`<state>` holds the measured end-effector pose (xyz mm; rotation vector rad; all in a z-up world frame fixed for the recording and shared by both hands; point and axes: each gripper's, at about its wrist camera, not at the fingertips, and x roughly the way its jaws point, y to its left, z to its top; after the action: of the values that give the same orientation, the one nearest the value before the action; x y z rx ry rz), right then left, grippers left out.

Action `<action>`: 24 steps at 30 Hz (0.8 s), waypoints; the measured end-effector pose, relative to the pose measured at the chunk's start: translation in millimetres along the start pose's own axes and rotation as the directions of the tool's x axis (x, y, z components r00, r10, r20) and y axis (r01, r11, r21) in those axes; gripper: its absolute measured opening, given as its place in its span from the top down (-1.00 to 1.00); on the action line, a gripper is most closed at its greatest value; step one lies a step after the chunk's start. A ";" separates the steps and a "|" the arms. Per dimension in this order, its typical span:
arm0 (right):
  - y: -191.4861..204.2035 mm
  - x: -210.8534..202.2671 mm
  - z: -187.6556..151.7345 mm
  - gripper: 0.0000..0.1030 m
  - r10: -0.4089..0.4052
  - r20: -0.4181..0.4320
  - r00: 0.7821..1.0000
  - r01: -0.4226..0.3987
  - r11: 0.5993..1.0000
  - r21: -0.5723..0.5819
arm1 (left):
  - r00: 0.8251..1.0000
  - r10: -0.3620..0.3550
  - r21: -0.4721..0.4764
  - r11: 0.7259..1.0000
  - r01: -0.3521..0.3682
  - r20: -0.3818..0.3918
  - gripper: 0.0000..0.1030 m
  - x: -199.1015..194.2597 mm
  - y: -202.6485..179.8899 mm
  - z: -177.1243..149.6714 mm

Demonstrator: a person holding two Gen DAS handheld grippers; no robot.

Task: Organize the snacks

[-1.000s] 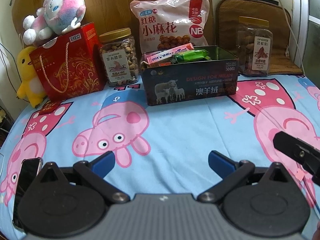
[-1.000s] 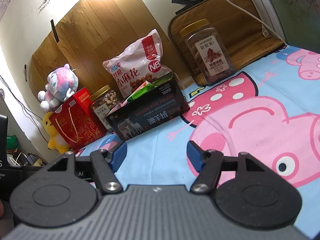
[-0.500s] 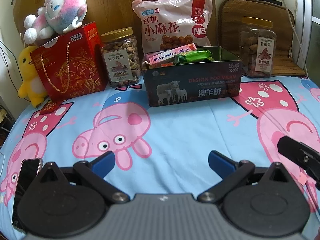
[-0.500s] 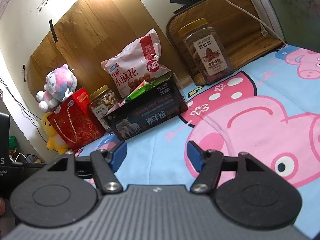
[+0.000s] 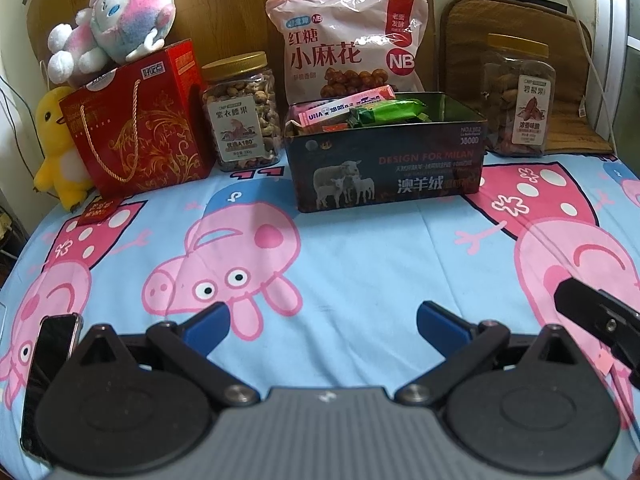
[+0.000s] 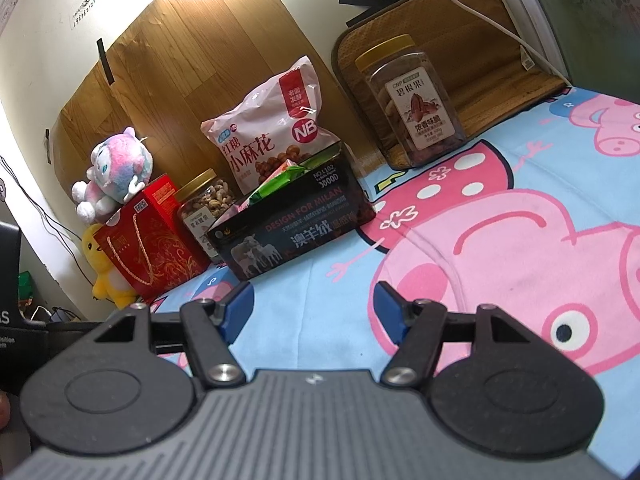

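A dark tin box (image 5: 386,172) (image 6: 296,232) printed with sheep stands at the back of the cartoon-pig cloth (image 5: 352,256), holding pink and green snack packets (image 5: 360,114). Behind it leans a pink snack bag (image 5: 344,48) (image 6: 268,136). A jar of cashews (image 5: 240,114) (image 6: 206,210) stands to its left and a jar of pecans (image 5: 518,96) (image 6: 412,100) to its right. My left gripper (image 5: 322,326) is open and empty, well short of the box. My right gripper (image 6: 312,312) is also open and empty; part of it (image 5: 596,320) shows at the right of the left wrist view.
A red gift box (image 5: 136,132) with a pink plush toy (image 5: 116,28) on top and a yellow duck toy (image 5: 56,148) stand at the back left. A phone (image 5: 48,376) lies near the left edge. A brown mat (image 5: 560,80) and a white cable (image 6: 480,24) are at the back right.
Both grippers stay open. The left view has drawn back slightly and shifted. The right view has tilted, so the box and jars sit a little farther left.
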<state>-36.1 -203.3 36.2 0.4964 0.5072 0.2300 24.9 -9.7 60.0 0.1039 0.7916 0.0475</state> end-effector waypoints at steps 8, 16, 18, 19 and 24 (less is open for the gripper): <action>-0.6 0.1 0.4 -0.33 0.000 0.000 1.000 0.000 1.000 -0.001 | 1.000 0.003 -0.004 1.000 -0.003 0.005 -1.00 -0.2 0.2 0.4; -0.3 0.2 0.3 -0.33 0.000 0.000 1.000 0.000 1.000 -0.001 | 1.000 0.005 -0.006 1.000 -0.005 0.012 -1.00 -1.5 0.1 2.5; -0.1 0.2 0.3 -0.33 0.000 0.000 1.000 0.000 1.000 -0.001 | 1.000 0.005 -0.006 1.000 -0.005 0.012 -1.00 -1.2 0.2 2.9; -0.3 0.2 0.3 -0.33 0.000 0.000 1.000 0.000 1.000 -0.001 | 1.000 0.004 -0.006 1.000 -0.004 0.013 -1.00 -1.3 0.2 2.9; 0.3 -0.1 0.2 -0.33 -0.005 0.005 1.000 0.005 1.000 -0.006 | 1.000 -0.011 -0.010 1.000 0.011 0.012 -1.00 -0.9 -0.5 7.1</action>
<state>-36.1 -203.2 36.6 0.4899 0.5021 0.2256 29.4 -10.8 65.5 0.0906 0.7800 0.0403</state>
